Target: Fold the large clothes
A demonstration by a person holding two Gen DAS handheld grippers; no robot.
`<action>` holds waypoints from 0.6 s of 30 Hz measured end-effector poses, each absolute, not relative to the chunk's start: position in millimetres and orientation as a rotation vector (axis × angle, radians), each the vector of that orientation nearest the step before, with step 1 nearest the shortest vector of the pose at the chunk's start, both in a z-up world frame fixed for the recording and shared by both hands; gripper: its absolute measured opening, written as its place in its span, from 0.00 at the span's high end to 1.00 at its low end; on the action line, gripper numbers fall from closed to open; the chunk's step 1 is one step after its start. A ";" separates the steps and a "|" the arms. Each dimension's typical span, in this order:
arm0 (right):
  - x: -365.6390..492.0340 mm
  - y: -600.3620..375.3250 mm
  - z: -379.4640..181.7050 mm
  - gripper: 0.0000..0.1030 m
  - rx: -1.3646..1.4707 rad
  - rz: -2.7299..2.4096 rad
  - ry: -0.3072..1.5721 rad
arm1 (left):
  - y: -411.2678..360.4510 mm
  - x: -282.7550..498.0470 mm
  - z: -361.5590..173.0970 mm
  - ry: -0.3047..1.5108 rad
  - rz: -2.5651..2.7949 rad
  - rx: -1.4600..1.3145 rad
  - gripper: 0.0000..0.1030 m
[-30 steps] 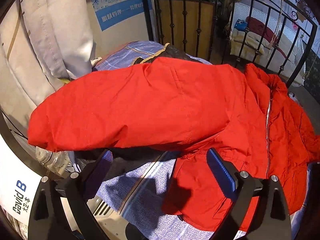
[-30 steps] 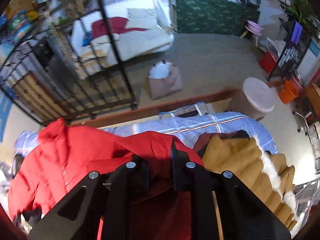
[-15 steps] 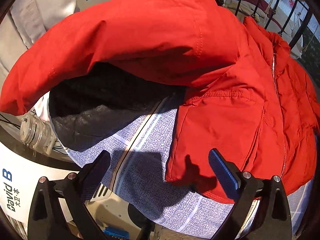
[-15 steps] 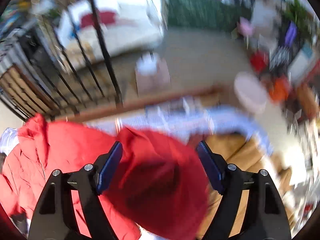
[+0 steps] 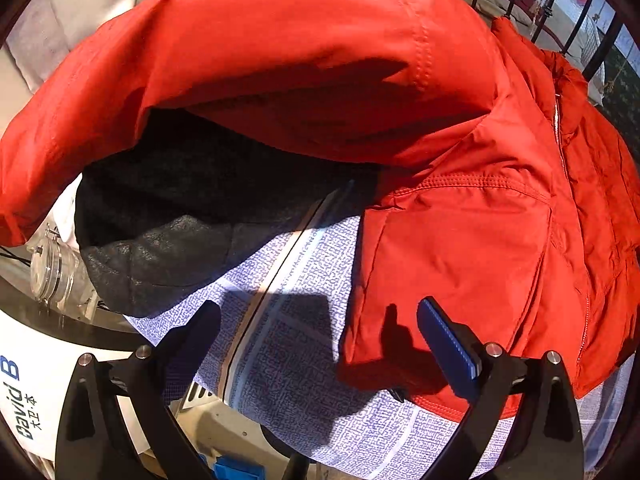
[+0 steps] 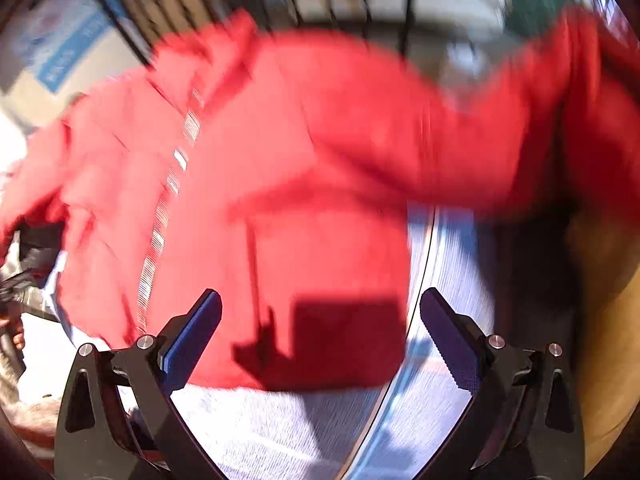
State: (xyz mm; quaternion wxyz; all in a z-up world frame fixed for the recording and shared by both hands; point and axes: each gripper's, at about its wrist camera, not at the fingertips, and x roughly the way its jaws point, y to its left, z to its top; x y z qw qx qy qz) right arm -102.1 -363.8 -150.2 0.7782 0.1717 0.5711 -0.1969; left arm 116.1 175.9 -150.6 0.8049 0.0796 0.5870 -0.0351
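Jacket: the red jacket (image 5: 460, 248) lies spread on the blue-patterned bedspread (image 5: 288, 344), zip side up, its hem toward the grippers and its collar toward the black iron railing (image 5: 576, 12).
Sleeve: one red sleeve (image 5: 248, 52) arches out from the jacket's body on the left, bulging high over a dark garment (image 5: 160, 240) that lies beneath it.
Handling: it looks puffy and light, soft all through, with a smooth shell that may slip. It should spring back after a fold, I reckon.
Where to grip: the stitched hem corner (image 5: 360, 360), nearest the left gripper (image 5: 320, 344), or the sleeve's end looks the best hold. A seam should pinch more firmly than loose shell.
Left jaws: wide apart, holding nothing, poised over bedspread and hem corner.
Right jaws: the right gripper (image 6: 320, 336) is opening, near full spread. The jacket's hem lies below, not pinched. This view is blurred.
Surface: soft bedspread, giving under pressure.
Room: left of the jacket, a clear jar (image 5: 52, 268) and a white box (image 5: 32, 392).
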 end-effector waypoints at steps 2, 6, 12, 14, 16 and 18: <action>-114.4 -371.4 -173.3 0.05 0.406 -0.491 1.274 | 183.1 115.3 -152.1 1.247 -0.076 0.166 0.06; -130.7 -404.1 -189.9 0.05 0.520 -0.581 1.286 | 185.6 116.6 -166.5 1.284 -0.132 0.148 0.06; -136.3 -435.8 -234.7 0.05 0.762 -0.544 1.342 | 168.6 123.4 -206.6 1.392 -0.219 0.079 0.06; -139.0 -437.6 -250.6 0.05 0.859 -0.541 1.340 | 163.3 125.5 -218.9 1.422 -0.215 0.049 0.06; -143.3 -438.6 -256.9 0.06 0.950 -0.555 1.304 | 160.4 129.7 -226.5 1.456 -0.200 -0.006 0.06; -145.8 -435.6 -255.3 0.12 0.955 -0.564 1.284 | 160.0 133.2 -232.7 1.500 -0.184 -0.068 0.08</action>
